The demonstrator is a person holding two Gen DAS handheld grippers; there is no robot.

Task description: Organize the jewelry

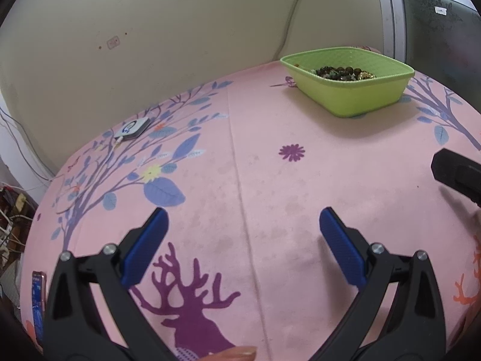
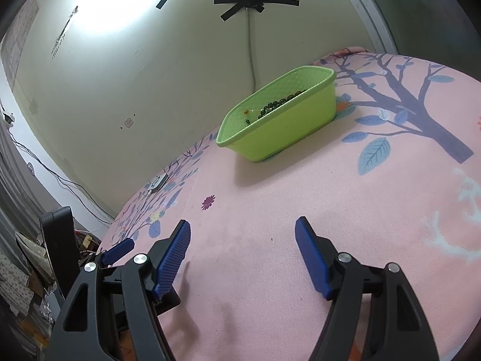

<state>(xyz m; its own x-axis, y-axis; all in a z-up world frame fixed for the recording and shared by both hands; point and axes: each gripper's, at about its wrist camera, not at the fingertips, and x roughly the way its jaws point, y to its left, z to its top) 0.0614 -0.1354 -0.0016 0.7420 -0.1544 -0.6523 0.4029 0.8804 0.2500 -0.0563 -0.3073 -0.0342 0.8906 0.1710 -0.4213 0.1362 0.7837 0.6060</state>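
A green plastic basket point(image 1: 357, 96) stands on the pink patterned cloth at the far right, near the wall. Dark bead jewelry point(image 1: 339, 71) with some gold pieces lies inside it. The basket also shows in the right wrist view point(image 2: 285, 123), with a string of dark beads point(image 2: 279, 102) inside. My left gripper point(image 1: 243, 219) is open and empty, low over the cloth in front of the basket. My right gripper point(image 2: 243, 228) is open and empty over the cloth, short of the basket. Part of the right gripper point(image 1: 457, 174) shows at the left view's right edge.
A small white and grey device point(image 1: 132, 129) with a cable lies on the cloth at the far left. A phone point(image 1: 38, 297) lies at the near left edge. The wall with taped cables is behind the table. The left gripper's blue finger point(image 2: 120, 249) shows beside my right gripper.
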